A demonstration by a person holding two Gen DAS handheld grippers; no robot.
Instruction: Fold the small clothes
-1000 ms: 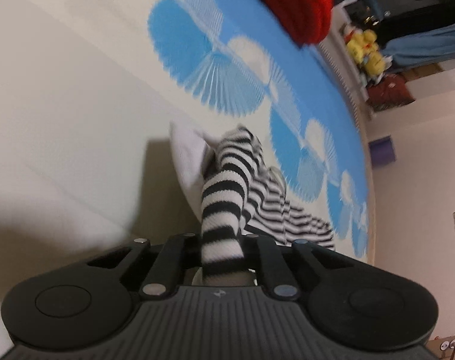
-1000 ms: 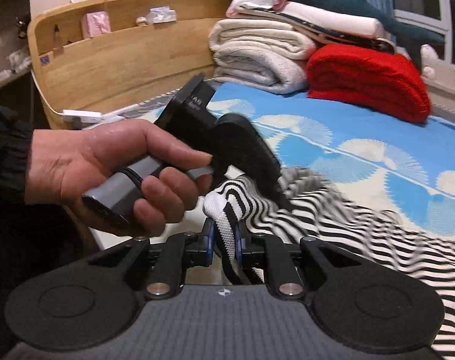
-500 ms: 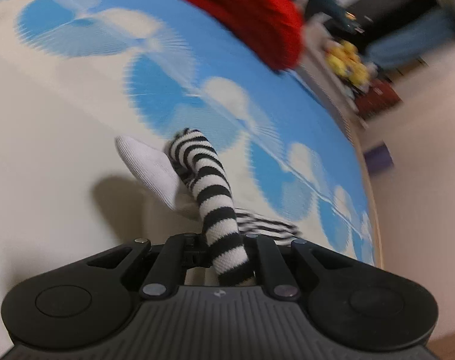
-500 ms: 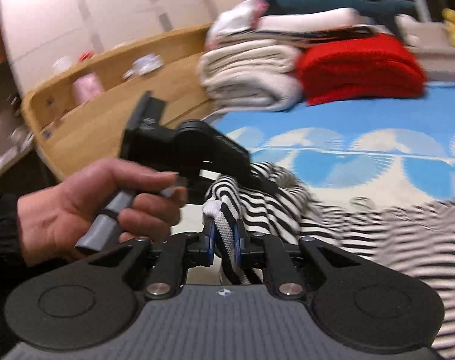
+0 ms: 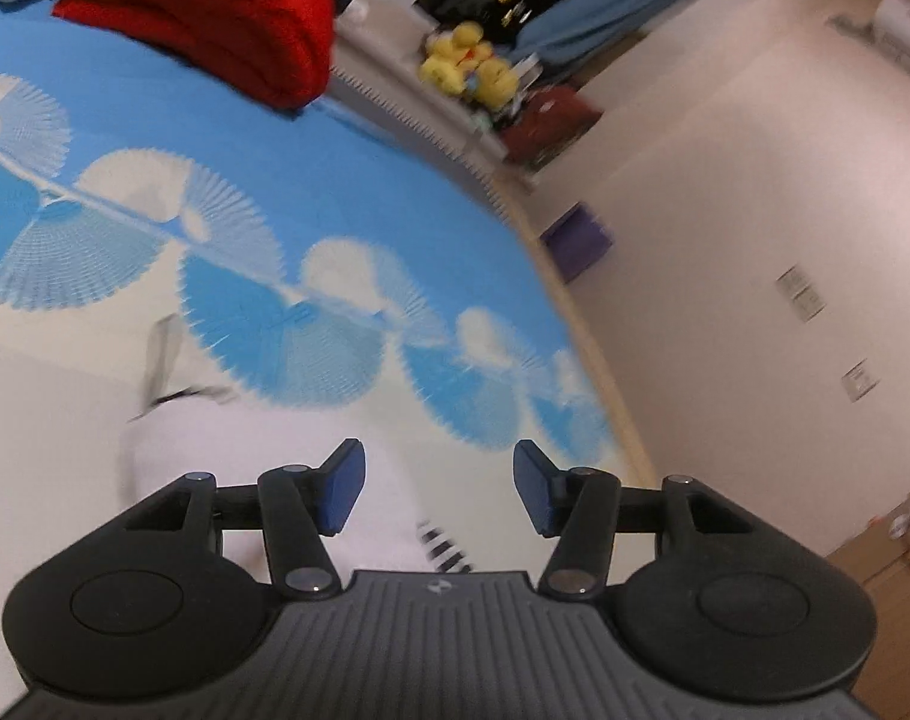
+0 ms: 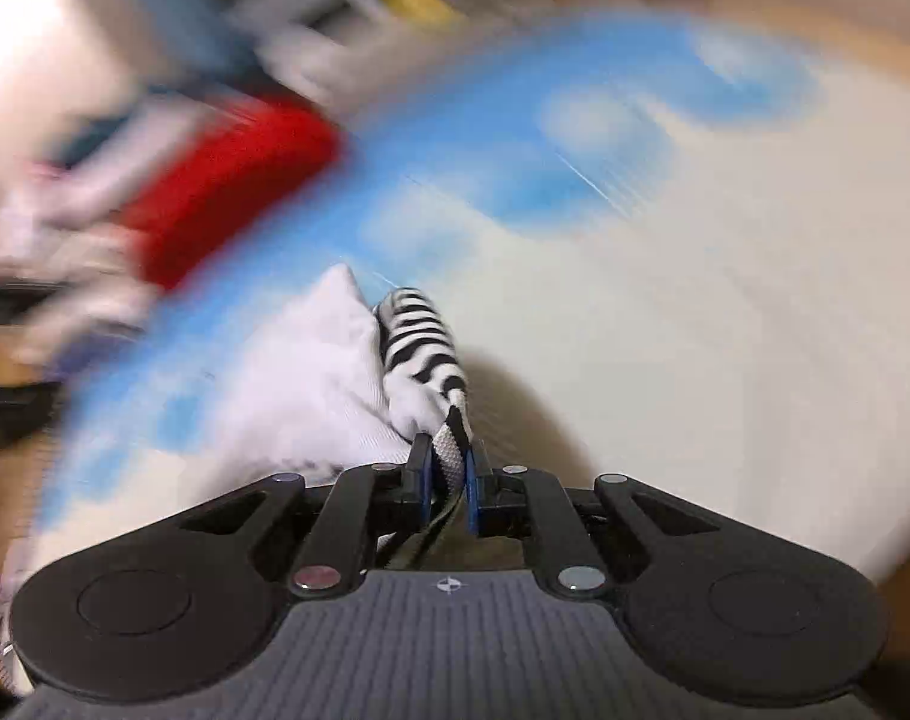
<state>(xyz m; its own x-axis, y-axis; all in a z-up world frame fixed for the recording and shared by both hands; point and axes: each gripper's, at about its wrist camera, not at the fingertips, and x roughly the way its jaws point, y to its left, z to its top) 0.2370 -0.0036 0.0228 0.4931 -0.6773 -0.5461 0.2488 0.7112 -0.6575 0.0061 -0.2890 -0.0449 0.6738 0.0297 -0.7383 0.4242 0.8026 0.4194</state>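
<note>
The small black-and-white striped garment (image 6: 422,339) with a white inner side (image 6: 317,396) hangs over the bed. My right gripper (image 6: 449,474) is shut on its edge; the right wrist view is heavily blurred. My left gripper (image 5: 437,495) is open and empty, jaws wide apart, just above the garment's white side (image 5: 263,450). A small striped bit (image 5: 446,549) shows under the left gripper.
The bed cover (image 5: 335,228) is blue and cream with fan patterns. A folded red knit (image 5: 215,12) lies at the far end, also in the right wrist view (image 6: 227,180). Yellow plush toys (image 5: 466,66) sit beyond the bed. A wall (image 5: 754,240) runs along the right.
My left gripper has opened and let go of the striped sleeve. My right gripper has swung fast across the bed, still holding the garment, which now shows its white side.
</note>
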